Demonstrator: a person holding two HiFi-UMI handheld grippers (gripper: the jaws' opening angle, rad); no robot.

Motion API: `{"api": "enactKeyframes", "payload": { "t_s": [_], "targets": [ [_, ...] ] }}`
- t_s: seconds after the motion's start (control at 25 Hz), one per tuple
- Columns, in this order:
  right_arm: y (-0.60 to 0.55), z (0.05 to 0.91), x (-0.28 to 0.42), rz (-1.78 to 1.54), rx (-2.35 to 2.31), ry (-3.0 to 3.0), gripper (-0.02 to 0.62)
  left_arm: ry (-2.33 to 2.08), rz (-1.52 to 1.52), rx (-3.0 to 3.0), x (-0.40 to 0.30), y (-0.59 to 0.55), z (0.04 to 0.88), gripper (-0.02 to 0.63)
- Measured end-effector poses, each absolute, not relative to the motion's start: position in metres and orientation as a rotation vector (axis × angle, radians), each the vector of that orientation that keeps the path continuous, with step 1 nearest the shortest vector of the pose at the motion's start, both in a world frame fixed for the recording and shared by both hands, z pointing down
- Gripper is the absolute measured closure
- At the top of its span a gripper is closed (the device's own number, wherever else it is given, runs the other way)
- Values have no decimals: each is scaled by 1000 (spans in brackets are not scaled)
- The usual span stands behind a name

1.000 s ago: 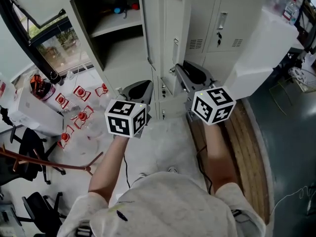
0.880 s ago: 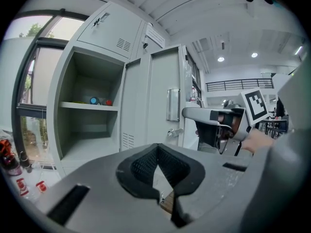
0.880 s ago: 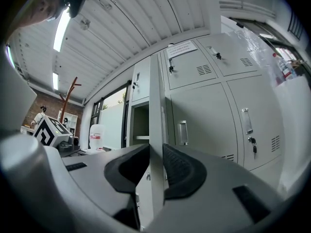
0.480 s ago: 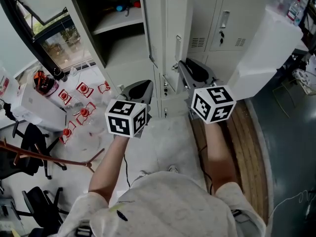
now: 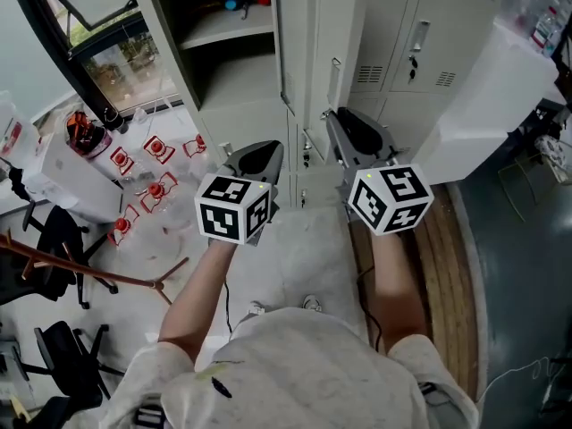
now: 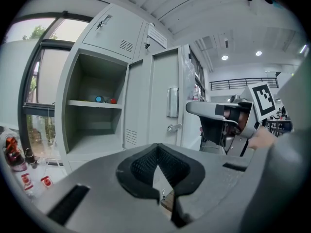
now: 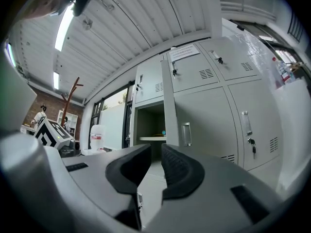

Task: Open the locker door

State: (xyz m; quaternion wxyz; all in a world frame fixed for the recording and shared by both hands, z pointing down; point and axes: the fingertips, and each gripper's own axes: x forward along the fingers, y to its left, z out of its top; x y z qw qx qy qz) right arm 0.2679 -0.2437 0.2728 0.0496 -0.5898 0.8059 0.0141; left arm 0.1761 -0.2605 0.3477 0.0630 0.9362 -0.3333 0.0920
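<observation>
Just beyond the right hand-held gripper [image 5: 335, 121], jaws closing on nothing, stands the open locker door [image 5: 315, 36]

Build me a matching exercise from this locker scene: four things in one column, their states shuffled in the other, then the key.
Things
1. middle locker door
2. right-hand locker door
3. shelf
4. left gripper

States
A. jaws together, nothing held
B. closed, key in its lock
C. swung open
D. carries small blue and red things

Pairs: 1-C, 2-B, 3-D, 4-A
</observation>
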Motion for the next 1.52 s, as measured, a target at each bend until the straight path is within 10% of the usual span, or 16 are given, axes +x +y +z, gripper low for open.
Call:
{"api": "enactKeyframes", "payload": {
  "t_s": [1.52],
  "targets": [
    [-277,306,127,-64,-1515,2730,592,-1509,127,2591,16,-282,333,601]
  ]
}}
